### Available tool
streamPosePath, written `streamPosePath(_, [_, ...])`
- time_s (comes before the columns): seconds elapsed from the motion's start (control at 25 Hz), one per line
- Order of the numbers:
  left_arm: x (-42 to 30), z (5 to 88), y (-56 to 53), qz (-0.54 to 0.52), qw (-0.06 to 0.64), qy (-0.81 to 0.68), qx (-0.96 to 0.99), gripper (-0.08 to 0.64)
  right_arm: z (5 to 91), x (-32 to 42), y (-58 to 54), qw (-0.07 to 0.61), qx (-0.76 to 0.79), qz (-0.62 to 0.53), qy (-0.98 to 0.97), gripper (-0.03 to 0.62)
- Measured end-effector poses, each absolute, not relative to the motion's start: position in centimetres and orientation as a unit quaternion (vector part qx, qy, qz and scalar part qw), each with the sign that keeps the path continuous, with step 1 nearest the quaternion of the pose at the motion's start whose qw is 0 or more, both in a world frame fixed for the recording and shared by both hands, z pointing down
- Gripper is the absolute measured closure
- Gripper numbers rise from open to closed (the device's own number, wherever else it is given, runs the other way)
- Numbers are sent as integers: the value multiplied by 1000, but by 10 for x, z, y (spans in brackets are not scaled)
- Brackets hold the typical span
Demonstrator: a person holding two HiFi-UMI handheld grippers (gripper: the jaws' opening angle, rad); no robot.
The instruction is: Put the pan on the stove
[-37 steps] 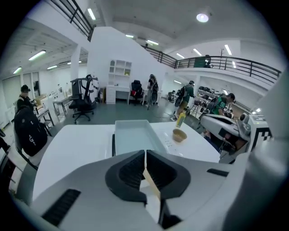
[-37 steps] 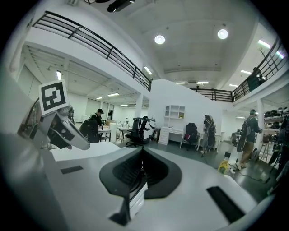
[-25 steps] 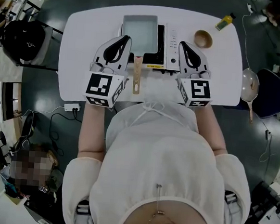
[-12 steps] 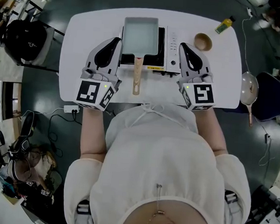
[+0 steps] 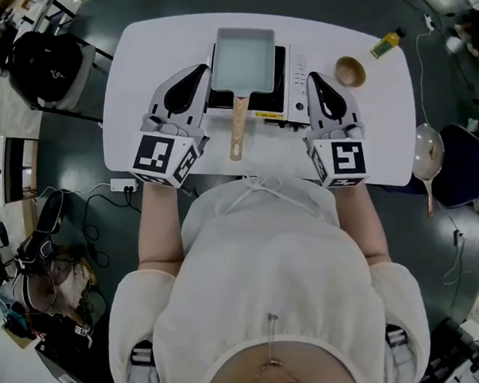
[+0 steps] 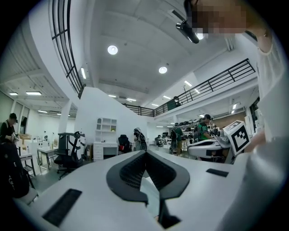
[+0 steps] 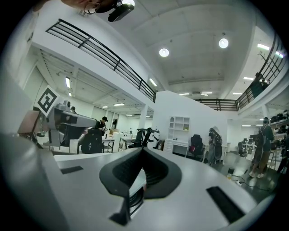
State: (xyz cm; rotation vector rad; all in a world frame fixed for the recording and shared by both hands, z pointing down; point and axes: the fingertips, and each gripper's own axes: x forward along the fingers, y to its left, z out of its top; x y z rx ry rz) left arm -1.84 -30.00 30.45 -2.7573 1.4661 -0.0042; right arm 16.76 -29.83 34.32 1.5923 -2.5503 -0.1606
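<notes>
A rectangular grey pan (image 5: 243, 56) with a wooden handle (image 5: 238, 129) rests on the black stove (image 5: 296, 82) at the middle of the white table (image 5: 133, 71). The handle points toward me. My left gripper (image 5: 203, 69) lies left of the pan, shut and holding nothing. To the right of the stove my right gripper (image 5: 314, 76) is likewise shut and empty. In the left gripper view the left gripper (image 6: 145, 153) has its tips together and aims out over the room. The right gripper (image 7: 142, 149) looks the same in its own view. Neither gripper touches the pan.
A small wooden bowl (image 5: 348, 69) and a yellow bottle (image 5: 386, 41) sit at the table's back right. A second round pan (image 5: 428, 150) lies on a seat right of the table. A power strip (image 5: 124, 185) is on the floor at the left.
My left gripper has drawn left, away from the pan's side and handle. The right gripper has barely shifted. The pan stays on the stove.
</notes>
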Motion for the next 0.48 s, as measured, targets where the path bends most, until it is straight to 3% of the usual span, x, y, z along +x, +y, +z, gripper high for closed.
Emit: streamPosePath(0.48, [-20,312,-303,-13,4,470,-883,538,350,164,-300,69,520,-51,-850,589])
